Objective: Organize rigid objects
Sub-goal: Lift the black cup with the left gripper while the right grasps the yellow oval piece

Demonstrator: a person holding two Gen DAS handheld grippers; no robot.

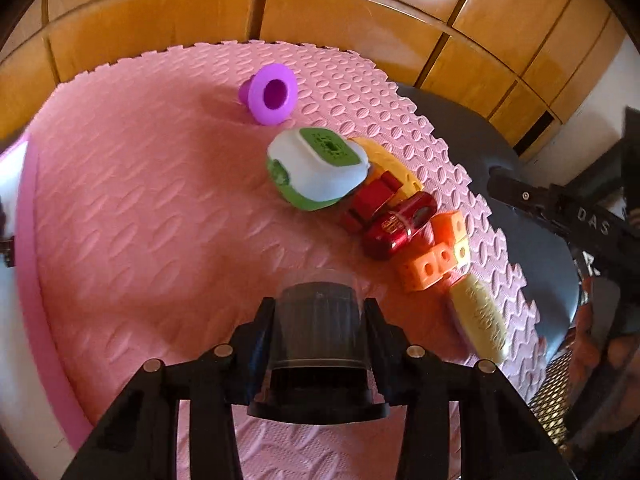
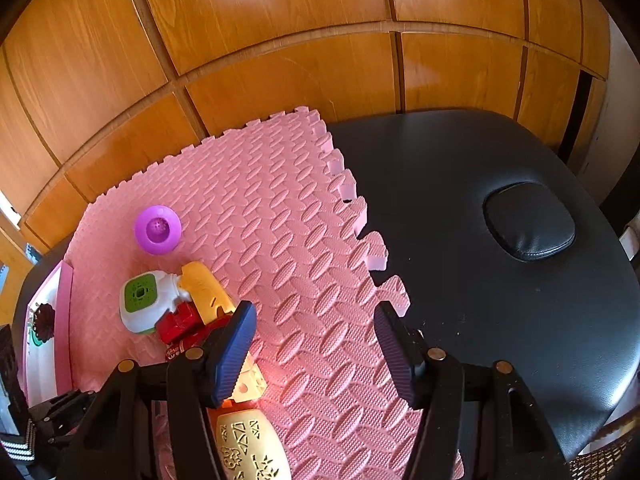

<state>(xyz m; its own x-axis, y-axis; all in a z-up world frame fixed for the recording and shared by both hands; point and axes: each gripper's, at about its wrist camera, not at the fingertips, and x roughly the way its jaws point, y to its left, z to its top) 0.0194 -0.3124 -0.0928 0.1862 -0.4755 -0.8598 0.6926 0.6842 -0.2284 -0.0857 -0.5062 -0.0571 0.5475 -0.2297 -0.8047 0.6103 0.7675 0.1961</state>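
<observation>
Clamped between the left gripper's (image 1: 320,312) jaws: a dark ribbed cylinder under a clear cap (image 1: 318,320), held over the pink foam mat (image 1: 140,208). Beyond it a row of toys runs along the mat: purple cup (image 1: 272,94), green-and-white box (image 1: 316,168), red can (image 1: 398,226), orange blocks (image 1: 436,258), cream perforated piece (image 1: 482,316). Right gripper (image 2: 316,344) hangs over the mat, jaws apart, nothing between them.

Wood-panelled wall (image 2: 280,20) with bright glare, black padded table (image 2: 500,300), pink foam mat (image 2: 312,280)
</observation>
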